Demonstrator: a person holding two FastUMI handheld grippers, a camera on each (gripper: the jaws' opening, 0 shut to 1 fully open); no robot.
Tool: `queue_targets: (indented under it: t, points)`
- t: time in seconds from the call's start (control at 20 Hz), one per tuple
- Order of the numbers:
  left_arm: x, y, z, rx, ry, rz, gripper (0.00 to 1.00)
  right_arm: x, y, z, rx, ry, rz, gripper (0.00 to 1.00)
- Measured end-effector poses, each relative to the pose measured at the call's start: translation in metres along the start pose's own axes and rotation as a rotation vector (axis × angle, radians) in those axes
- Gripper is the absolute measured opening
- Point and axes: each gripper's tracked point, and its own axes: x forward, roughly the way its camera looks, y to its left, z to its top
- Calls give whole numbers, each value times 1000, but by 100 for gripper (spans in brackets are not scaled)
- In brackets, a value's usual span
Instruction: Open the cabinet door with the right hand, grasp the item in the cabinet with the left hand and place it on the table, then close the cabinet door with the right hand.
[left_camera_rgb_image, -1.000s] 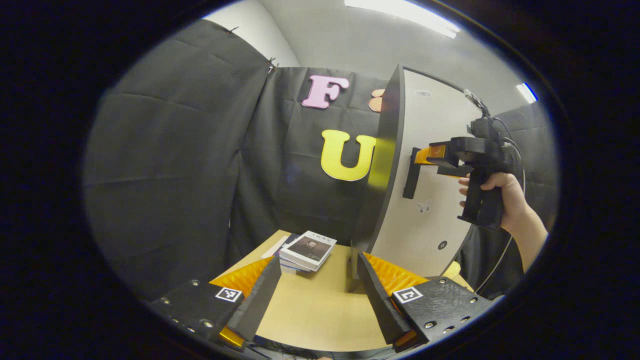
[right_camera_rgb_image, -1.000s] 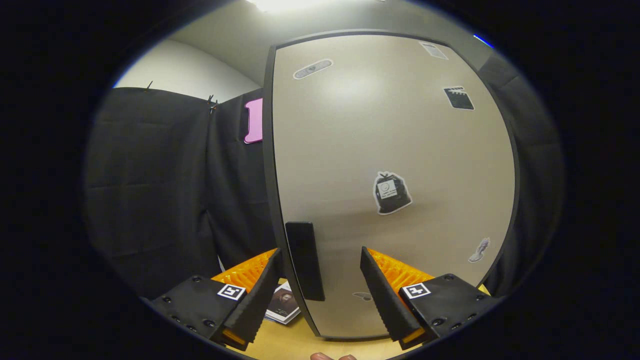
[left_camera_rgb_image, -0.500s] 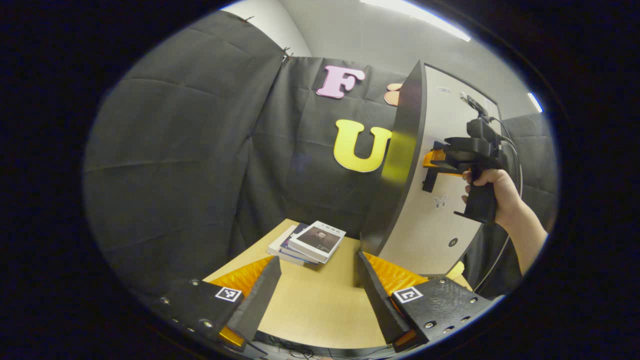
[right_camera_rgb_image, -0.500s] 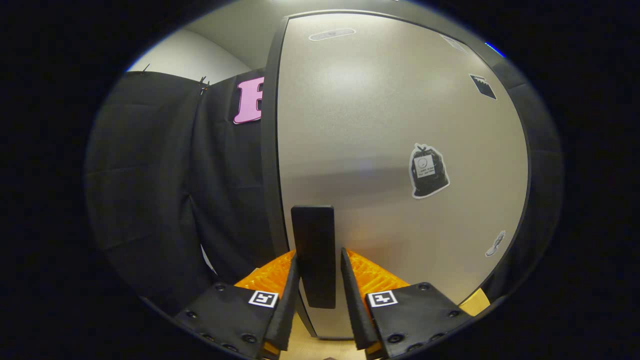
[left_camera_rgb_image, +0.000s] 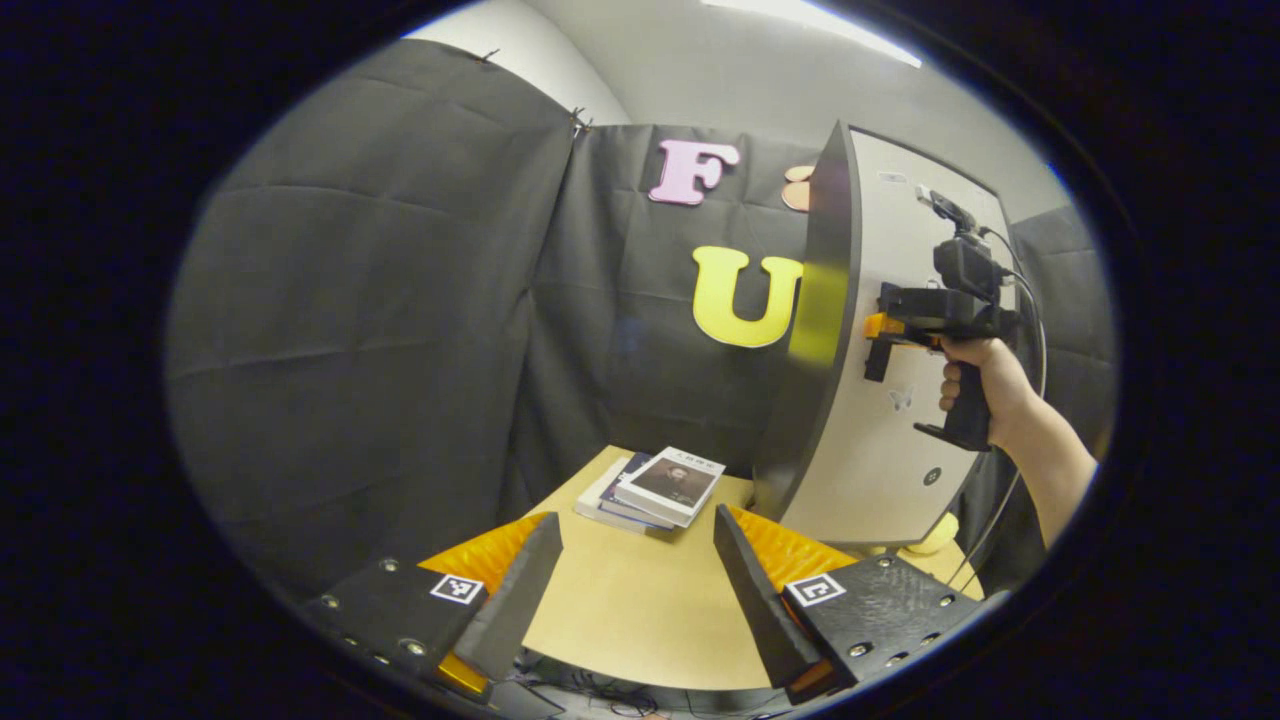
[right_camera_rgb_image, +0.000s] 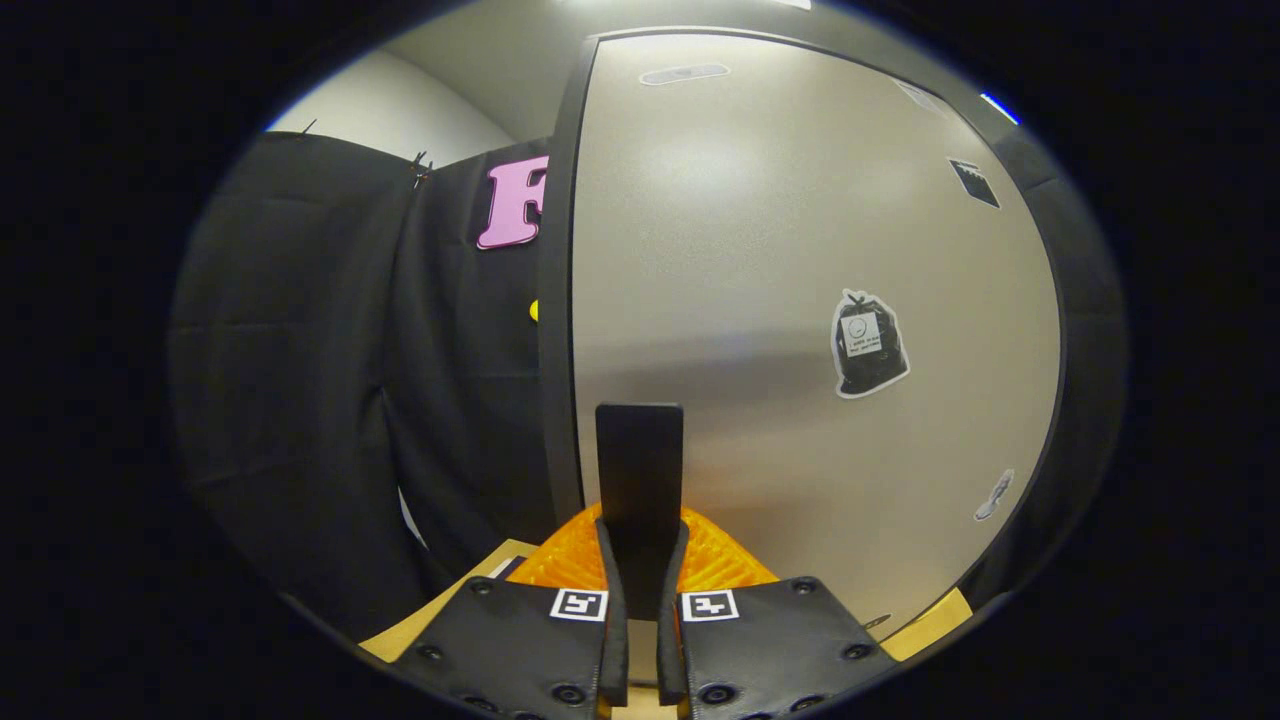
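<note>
The grey cabinet door stands upright with a dark vertical handle near its left edge. My right gripper is shut on that handle, both fingers pressing its lower part. In the left gripper view the same door lies flush on the dark cabinet side, and a hand holds the right gripper at the handle. My left gripper hovers open over the wooden table, holding nothing. The cabinet's inside is hidden.
A small stack of books lies on the table's far side, left of the cabinet. A pale yellow object peeks out at the cabinet's lower right. Black cloth walls close the booth behind and to the left.
My right gripper moved forward onto the door handle and its fingers closed on it. The left gripper stayed open, shifting only slightly.
</note>
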Motion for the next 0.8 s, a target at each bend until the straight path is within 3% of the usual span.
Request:
queue_targets:
  t: [0.3,0.4,0.5,0.8]
  points:
    - [-29,3,5,2,-34,33,94,-11,1,-1,-4,9,37,13]
    - [-38,6,5,7,-38,42,90,-19,3,-1,-8,10,66,13]
    - [-46,6,4,12,-41,46,94,-32,3,-2,-14,8,97,10]
    - [-59,-11,11,39,-57,23,93,-85,-1,-9,-10,15,211,13]
